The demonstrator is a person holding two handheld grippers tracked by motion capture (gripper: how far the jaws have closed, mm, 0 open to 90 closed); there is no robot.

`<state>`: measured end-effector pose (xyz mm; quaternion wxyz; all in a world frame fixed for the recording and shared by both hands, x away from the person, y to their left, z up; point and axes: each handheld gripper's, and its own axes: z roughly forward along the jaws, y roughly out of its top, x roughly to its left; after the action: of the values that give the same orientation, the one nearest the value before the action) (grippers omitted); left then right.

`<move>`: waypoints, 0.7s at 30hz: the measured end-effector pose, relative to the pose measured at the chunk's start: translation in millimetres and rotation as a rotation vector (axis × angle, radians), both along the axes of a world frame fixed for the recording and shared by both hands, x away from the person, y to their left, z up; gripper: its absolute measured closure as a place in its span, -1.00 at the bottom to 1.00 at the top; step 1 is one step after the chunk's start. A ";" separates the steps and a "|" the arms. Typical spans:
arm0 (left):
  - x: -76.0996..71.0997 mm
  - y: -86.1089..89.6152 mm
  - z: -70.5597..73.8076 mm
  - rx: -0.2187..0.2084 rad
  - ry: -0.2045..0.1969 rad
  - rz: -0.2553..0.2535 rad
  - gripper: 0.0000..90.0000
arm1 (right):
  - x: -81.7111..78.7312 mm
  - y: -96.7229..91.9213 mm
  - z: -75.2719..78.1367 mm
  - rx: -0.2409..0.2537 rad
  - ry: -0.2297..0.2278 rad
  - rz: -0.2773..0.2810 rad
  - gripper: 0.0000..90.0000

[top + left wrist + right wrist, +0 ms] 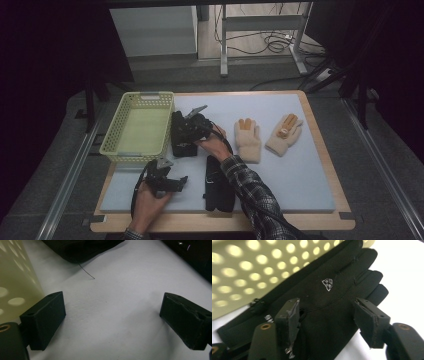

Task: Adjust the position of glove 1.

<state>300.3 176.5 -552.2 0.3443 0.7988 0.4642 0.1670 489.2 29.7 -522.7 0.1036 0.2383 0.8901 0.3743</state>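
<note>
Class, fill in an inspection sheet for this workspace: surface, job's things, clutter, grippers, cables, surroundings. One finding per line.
Surface: pale blue mat on a wooden table.
Job's things: yellow basket looks empty; black glove beside it; second black glove near the front edge; two cream gloves to the right.
Clutter: loose thread on the mat.
Grippers: right gripper open over the black glove; left gripper open over bare mat.
Cables: floor cables behind the table.
Surroundings: metal frame legs, dark curtains.
</note>
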 end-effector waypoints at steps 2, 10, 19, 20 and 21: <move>0.0 0.0 0.0 0.000 0.000 0.000 -0.85 | 3.1 3.6 -4.8 -0.015 -0.001 -0.008 -0.22; 0.0 -0.2 0.0 0.001 0.000 0.000 -0.85 | 3.0 9.4 -8.9 -0.028 0.042 -0.047 0.56; 0.0 -0.1 0.0 0.000 0.001 0.000 -0.85 | -6.3 3.1 1.7 -0.024 0.066 -0.085 0.77; 0.0 -0.1 0.0 0.000 0.001 0.000 -0.85 | -8.4 0.1 5.0 -0.017 0.063 -0.088 0.77; 0.0 -0.1 0.0 0.000 0.000 0.000 -0.85 | -11.4 -3.8 10.0 -0.008 0.056 -0.090 0.77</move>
<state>300.3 176.4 -552.2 0.3443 0.7987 0.4644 0.1669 477.8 25.9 -512.7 0.0962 0.2880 0.8825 0.3591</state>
